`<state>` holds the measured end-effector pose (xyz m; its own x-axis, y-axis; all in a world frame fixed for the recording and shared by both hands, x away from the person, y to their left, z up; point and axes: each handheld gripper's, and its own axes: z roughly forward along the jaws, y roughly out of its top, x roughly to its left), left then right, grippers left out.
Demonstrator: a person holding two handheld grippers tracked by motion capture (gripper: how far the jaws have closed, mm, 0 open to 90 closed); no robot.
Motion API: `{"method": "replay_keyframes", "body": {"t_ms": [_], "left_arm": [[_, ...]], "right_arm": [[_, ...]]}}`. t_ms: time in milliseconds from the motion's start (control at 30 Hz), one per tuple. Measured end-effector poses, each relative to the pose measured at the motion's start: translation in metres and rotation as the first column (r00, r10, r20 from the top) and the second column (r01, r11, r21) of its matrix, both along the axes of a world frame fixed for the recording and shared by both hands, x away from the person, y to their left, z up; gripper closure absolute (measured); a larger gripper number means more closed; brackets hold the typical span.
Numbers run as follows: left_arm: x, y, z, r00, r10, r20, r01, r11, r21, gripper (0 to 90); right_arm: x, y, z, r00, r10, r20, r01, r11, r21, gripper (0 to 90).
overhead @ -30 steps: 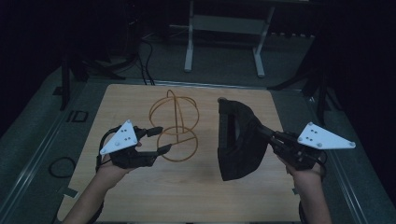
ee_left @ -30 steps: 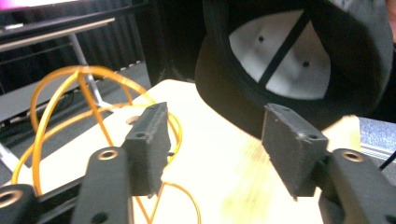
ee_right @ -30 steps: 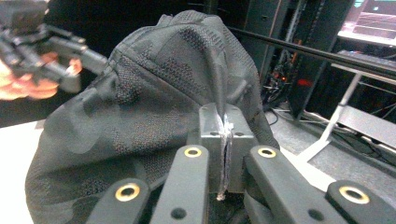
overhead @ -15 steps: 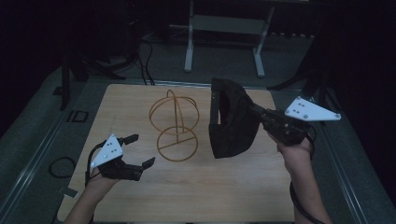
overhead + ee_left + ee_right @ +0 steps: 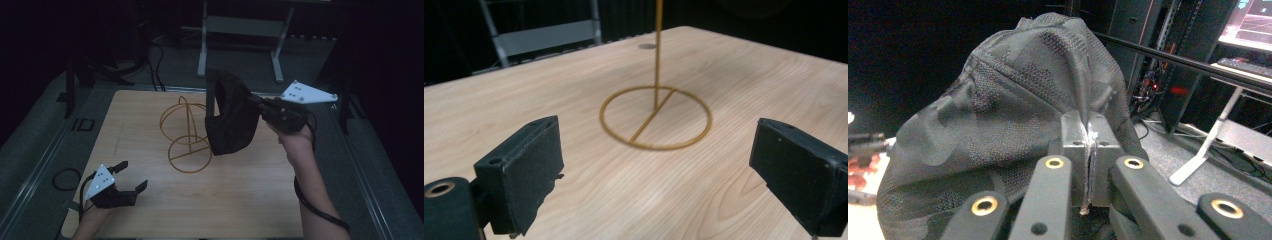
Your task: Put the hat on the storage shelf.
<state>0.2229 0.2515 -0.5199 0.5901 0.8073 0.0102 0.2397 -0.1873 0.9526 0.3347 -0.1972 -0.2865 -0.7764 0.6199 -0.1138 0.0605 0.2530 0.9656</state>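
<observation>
Since a second ago, both of my hands have shifted: the left gripper point(image 5: 125, 181) has dropped away from the wire stand point(image 5: 187, 135) to the near left corner of the table point(image 5: 250, 200), and the right gripper point(image 5: 261, 105) has carried the dark cap point(image 5: 231, 120) up and over toward the stand.

Nearest to me, the left gripper sits low over the table with its jaws spread wide. They have just been opening, and I see nothing between the black pads point(image 5: 526, 170), only bare wood. Beyond them, in the left gripper view, the stand's round base point(image 5: 656, 117) lies flat on the table with its upright rod rising from the middle.

Farther off, the right gripper is clamped tight on a fold of the cap's fabric point(image 5: 1013, 110), the jaws pressed together. Held clear of the table, the cap hangs just beside the stand's wire hoop, overlapping its right side in the high view; whether they touch I cannot tell.
</observation>
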Motion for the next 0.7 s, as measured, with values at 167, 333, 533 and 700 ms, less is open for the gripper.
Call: {"method": "replay_keyframes", "body": {"t_ms": [167, 333, 533, 700], "left_arm": [[-0.002, 0.002, -0.009, 0.9997, 0.025, 0.002, -0.025, 0.999, -0.038, 7.4], [-0.003, 0.01, -0.011, 0.9987, 0.049, 0.014, -0.048, 0.9966, -0.067, 7.5], [-0.003, 0.015, -0.018, 0.9984, 0.057, -0.006, -0.057, 0.9943, -0.09, 7.6], [-0.003, 0.015, -0.019, 0.9983, 0.057, -0.008, -0.057, 0.994, -0.093, 7.6]], "right_arm": [[0.013, 0.027, 0.007, 0.9997, 0.021, -0.013, -0.021, 0.9993, -0.031, 88.6], [0.024, 0.051, 0.004, 0.9988, 0.035, -0.035, -0.038, 0.997, -0.068, 88.6], [0.036, 0.069, -0.005, 0.9959, 0.039, -0.082, -0.048, 0.9923, -0.114, 88.6], [0.042, 0.076, -0.014, 0.9935, 0.042, -0.106, -0.056, 0.9891, -0.136, 88.6]]}}
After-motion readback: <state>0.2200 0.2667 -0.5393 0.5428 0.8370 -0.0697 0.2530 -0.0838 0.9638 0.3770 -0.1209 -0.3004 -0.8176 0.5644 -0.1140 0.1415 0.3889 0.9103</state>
